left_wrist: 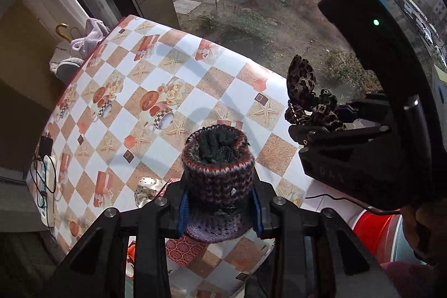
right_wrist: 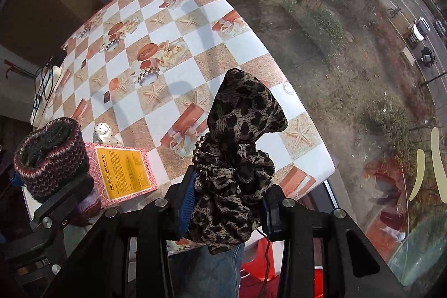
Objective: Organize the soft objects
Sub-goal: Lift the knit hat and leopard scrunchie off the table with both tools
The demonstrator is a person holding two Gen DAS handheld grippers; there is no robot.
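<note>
My left gripper (left_wrist: 219, 210) is shut on a knitted dark red and purple cup-shaped pouch (left_wrist: 218, 175) and holds it above the near edge of the table; it also shows in the right wrist view (right_wrist: 50, 155). My right gripper (right_wrist: 227, 210) is shut on a leopard-print scrunchie with a bow (right_wrist: 237, 152) and holds it above the table's near right corner; the scrunchie also shows in the left wrist view (left_wrist: 307, 94). A white polka-dot scrunchie (right_wrist: 104, 134) lies on the table beside a pink box.
The table wears a checkered cloth (right_wrist: 173, 52) with starfish and gift prints. A pink and yellow box (right_wrist: 125, 172) lies at the near edge. Cables and a power strip (right_wrist: 46, 85) sit at the left edge. A large window (right_wrist: 349, 46) borders the right side.
</note>
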